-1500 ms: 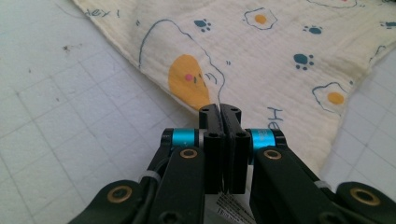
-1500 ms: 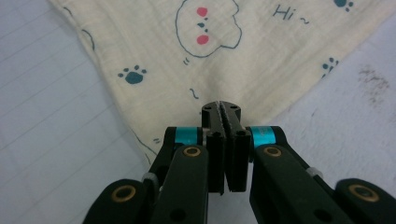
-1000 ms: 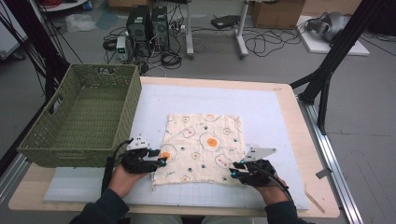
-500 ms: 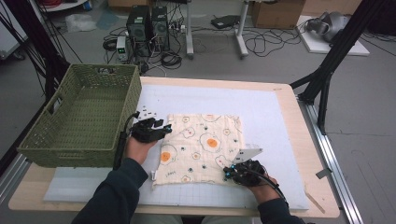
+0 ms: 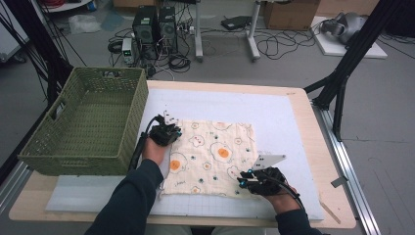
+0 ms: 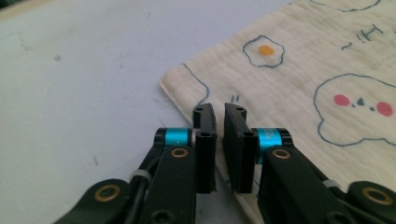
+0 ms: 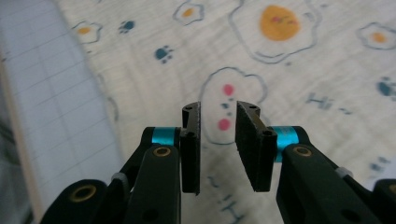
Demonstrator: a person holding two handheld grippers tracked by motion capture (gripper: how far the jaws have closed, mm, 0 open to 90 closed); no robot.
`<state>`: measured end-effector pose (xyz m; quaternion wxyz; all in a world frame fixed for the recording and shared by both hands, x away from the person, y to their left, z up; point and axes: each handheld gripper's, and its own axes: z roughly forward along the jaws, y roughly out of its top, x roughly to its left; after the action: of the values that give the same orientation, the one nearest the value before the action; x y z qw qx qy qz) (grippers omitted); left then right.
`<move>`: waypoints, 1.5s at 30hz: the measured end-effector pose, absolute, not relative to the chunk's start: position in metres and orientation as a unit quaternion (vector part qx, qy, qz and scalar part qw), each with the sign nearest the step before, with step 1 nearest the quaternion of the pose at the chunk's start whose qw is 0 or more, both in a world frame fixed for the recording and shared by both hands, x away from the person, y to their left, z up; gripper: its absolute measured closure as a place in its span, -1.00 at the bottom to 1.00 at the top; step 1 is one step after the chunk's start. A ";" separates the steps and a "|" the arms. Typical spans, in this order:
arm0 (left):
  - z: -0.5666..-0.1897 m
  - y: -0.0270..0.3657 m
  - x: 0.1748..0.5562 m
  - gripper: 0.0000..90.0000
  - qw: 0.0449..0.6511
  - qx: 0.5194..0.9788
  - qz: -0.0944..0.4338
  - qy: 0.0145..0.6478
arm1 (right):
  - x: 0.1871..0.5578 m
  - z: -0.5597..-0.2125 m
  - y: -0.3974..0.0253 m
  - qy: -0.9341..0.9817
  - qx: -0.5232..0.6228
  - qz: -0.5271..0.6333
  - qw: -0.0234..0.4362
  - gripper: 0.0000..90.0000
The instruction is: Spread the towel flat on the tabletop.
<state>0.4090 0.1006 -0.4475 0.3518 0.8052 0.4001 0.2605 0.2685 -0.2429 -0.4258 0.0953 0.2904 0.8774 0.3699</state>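
Observation:
A cream cloth printed with fried eggs and paw marks lies flat on the white mat. My left gripper is at the cloth's far left corner. In the left gripper view its jaws stand a narrow slit apart over the cloth's edge, with nothing pinched between them. My right gripper rests low over the cloth's near right part. Its jaws stand a little apart above a pink-cheeked print and hold nothing.
A green woven basket stands on the table's left side, close to the left gripper. The white mat extends past the cloth toward the far and right sides. The wooden table edge runs along the right.
My left gripper has moved from the cloth's near left corner away from the person to its far left corner. The right gripper has stayed near the near right edge.

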 end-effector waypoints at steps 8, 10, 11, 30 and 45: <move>-0.446 0.109 0.411 0.59 0.360 0.782 0.259 0.438 | 0.296 -0.421 -0.260 0.836 0.365 0.376 0.160 0.47; -0.443 0.113 0.409 0.40 0.376 0.776 0.255 0.439 | 0.308 -0.420 -0.263 0.824 0.384 0.375 0.182 0.41; -0.442 0.113 0.408 0.26 0.385 0.769 0.252 0.443 | 0.318 -0.419 -0.265 0.814 0.399 0.374 0.193 0.36; -0.418 0.119 0.376 -0.33 0.490 0.743 0.197 0.412 | 0.413 -0.436 -0.259 0.789 0.500 0.267 0.235 0.97; -0.423 0.142 0.346 -0.46 0.537 0.746 0.168 0.356 | 0.355 -0.401 -0.289 0.764 0.440 0.395 0.259 -0.23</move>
<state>0.3459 0.1417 -0.4226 0.5369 0.7465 0.3555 0.1675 0.3551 -0.2895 -0.4006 0.2588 0.4398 0.7641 0.3947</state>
